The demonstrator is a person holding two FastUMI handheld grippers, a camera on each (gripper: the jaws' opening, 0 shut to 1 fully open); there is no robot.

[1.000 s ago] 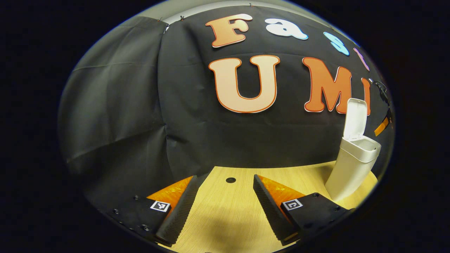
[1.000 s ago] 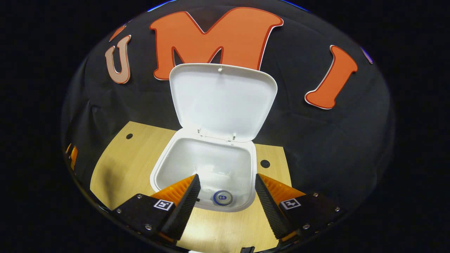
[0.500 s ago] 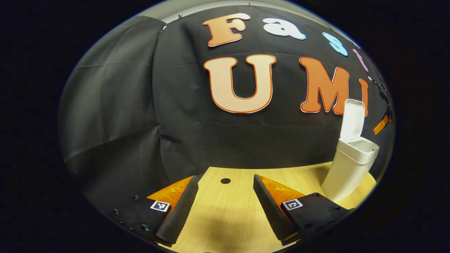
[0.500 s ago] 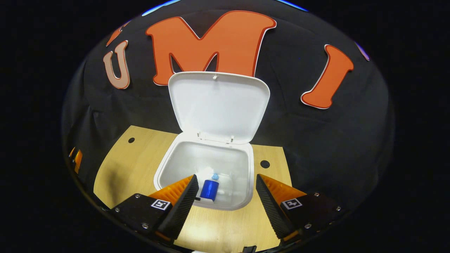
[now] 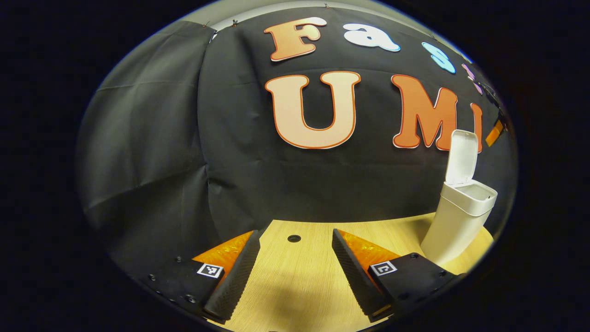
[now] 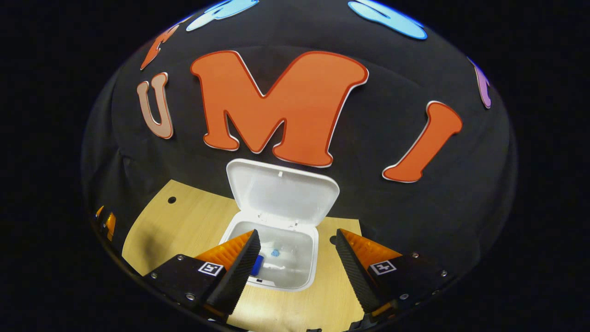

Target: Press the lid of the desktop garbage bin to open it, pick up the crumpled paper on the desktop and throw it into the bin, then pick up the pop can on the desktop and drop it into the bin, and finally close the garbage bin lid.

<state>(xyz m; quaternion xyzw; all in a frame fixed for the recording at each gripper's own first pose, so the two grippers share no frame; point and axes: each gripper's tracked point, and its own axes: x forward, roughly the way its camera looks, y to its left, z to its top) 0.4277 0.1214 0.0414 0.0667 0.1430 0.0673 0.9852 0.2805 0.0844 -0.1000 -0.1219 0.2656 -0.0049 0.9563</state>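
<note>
A big black cloth wall (image 5: 152, 138) hangs at the back, with soft folds and creases in it. In front of it sits a light yellow wooden table (image 5: 295, 281) with small round dark holes (image 5: 293, 238) near its far edge.

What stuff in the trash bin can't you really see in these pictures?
- Pop can: in the right gripper view, mostly hidden behind the right gripper's finger; just a blue bit shows.
- Crumpled paper: too small and pale to pick out inside the bin.
- Bin's inside: in the left gripper view, the bin's own wall hides it.
</note>
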